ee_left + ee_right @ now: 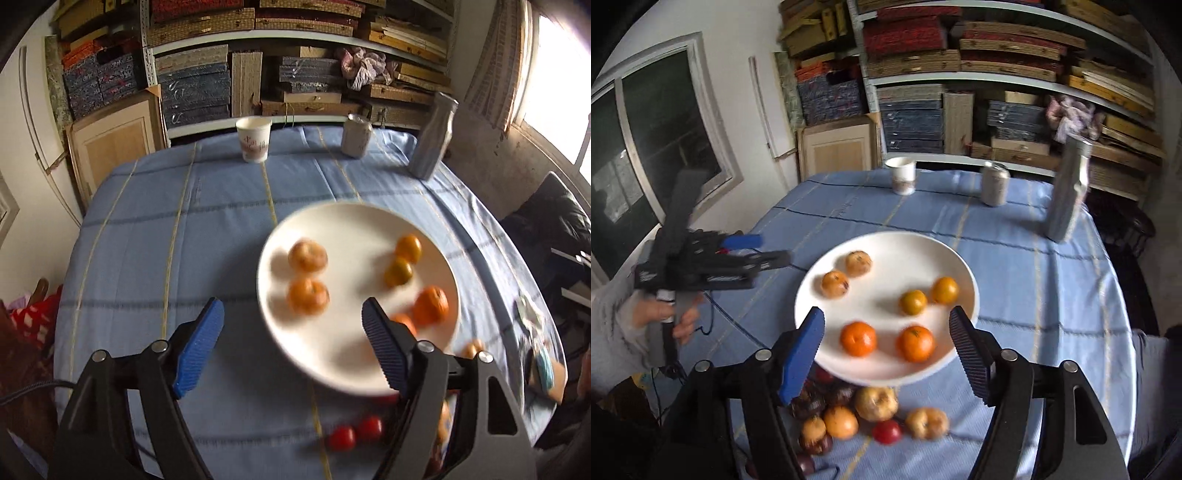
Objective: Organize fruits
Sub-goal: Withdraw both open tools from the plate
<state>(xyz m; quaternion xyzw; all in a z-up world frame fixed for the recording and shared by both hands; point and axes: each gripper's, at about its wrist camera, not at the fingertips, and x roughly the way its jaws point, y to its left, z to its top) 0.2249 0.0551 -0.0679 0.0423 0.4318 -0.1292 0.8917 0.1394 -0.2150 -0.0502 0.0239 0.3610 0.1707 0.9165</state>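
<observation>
**Six citrus plated, a heap of fruit waits**

Both sets of blue-padded tongs hang released and empty above the blue checked cloth of the tabletop (1015, 280), the right tongs (886, 328) poised over the near rim of the round white ceramic plate (886, 243), the left tongs (291, 321) off that plate's left side. The plate holds six small fruits set in pairs, apparently sorted by kind: two pale speckled orange fruits (846, 275), a greenish-yellow and a yellow-orange citrus (929, 295), and two bright orange mandarins (886, 341). Loose on the cloth at the near rim lies an unsorted heap (857, 417): three tan fruits, one orange, one red tomato-like fruit and several dark purple ones, partly hidden, so uncounted. At the far edge stand one white paper cup (903, 175), one silver can (995, 182) and one tall grey carton (1067, 188), clear of the work.
</observation>
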